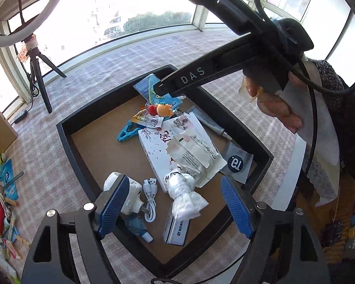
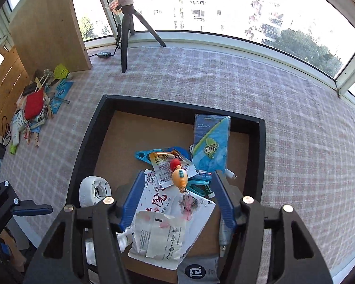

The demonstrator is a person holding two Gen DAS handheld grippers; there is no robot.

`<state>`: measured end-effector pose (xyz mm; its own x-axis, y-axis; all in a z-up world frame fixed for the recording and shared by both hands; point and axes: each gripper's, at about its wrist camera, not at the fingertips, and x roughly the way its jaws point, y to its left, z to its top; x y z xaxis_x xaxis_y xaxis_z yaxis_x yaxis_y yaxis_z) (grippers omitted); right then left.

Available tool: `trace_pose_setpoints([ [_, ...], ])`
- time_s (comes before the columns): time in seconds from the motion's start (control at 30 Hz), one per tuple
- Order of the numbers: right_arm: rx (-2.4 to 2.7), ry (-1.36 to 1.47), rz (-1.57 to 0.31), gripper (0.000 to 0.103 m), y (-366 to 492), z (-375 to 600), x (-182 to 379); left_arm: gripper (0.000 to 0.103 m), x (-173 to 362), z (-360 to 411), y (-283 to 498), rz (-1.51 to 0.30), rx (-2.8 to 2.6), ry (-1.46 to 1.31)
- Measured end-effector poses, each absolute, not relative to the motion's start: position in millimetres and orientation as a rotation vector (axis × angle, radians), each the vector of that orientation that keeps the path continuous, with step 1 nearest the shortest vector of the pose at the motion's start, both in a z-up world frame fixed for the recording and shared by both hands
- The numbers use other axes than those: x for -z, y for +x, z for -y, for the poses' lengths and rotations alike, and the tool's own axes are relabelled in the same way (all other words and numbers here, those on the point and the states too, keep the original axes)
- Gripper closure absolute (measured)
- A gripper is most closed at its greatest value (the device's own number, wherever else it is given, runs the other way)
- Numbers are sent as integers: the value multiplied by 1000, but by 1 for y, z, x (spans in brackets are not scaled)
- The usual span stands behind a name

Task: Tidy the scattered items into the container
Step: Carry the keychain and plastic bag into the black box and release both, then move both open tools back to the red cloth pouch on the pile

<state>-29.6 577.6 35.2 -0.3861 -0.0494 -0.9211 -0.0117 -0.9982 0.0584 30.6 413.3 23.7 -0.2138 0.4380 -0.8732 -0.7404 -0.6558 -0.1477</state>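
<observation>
Both jaws wide and empty over the container (image 2: 87,142), the scattered pile (image 2: 33,108) lies at ten o'clock, probably nearer the left gripper (image 1: 175,203) than the right gripper (image 2: 177,201).

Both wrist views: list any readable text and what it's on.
"DAS": black arm of the right gripper rig, left wrist view.
Round logo, reads about "19" mirrored: grey pouch at the tray's near edge.
White box, white packet, blue card, snack sachet: print too small or blurred.

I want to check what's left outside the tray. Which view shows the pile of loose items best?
The right wrist view: the pile lies whole and unobstructed beside the wooden board. The left wrist view catches it only at the distorted left edge.
</observation>
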Motion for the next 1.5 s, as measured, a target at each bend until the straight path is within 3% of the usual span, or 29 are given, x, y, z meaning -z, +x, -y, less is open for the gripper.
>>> trace_pose_setpoints([
  [0.53,2486,1642,-71,45,-72,-497,-42,25,-18,-326,-15,-304,-2170,-1382],
  [1.13,2242,1514,-231,46,-176,-289,-21,27,23,-54,-82,13,-2623,-1721],
  [1.2,2220,1505,-249,49,-189,-261,-16,29,27,-28,-92,68,-2671,-1749],
  [1.3,2179,1506,-252,62,-208,-224,-6,32,33,5,-107,155,-2717,-1787],
  [1.5,2092,1550,-141,74,-251,-165,18,42,49,38,-137,304,-2714,-1829],
])
